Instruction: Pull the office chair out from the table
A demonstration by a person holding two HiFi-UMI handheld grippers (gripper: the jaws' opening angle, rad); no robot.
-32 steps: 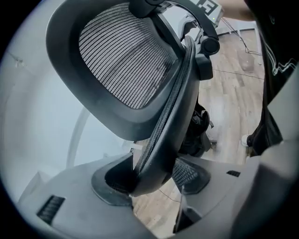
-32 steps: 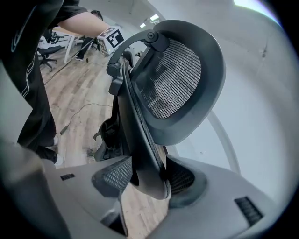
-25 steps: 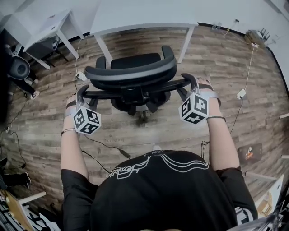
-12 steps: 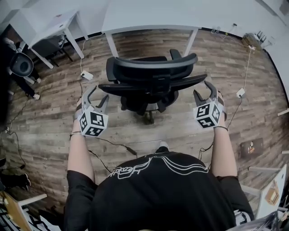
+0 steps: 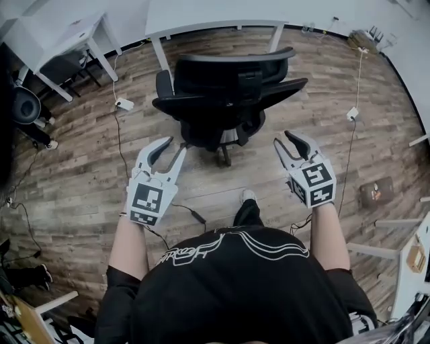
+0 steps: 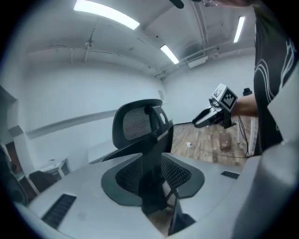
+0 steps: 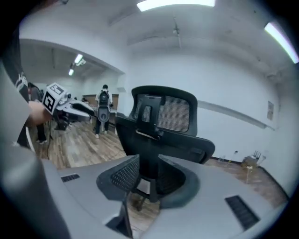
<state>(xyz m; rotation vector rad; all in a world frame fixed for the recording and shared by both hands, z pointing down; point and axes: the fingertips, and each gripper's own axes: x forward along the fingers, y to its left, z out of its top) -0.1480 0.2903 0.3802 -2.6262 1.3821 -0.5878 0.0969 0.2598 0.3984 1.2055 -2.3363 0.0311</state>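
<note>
Chair beyond closing, empty left gripper

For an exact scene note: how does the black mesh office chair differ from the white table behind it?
The black mesh office chair is dark; the white rectangular table is pale. The chair rests on one central base, the table on slim straight legs. The chair sits turned askew, the table straight across the head view. Both stand on the wooden plank floor.

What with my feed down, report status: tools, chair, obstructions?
Empty left tool and right tool, jaws closing. Freestanding office chair, out from the table. Loose cable on floor.
</note>
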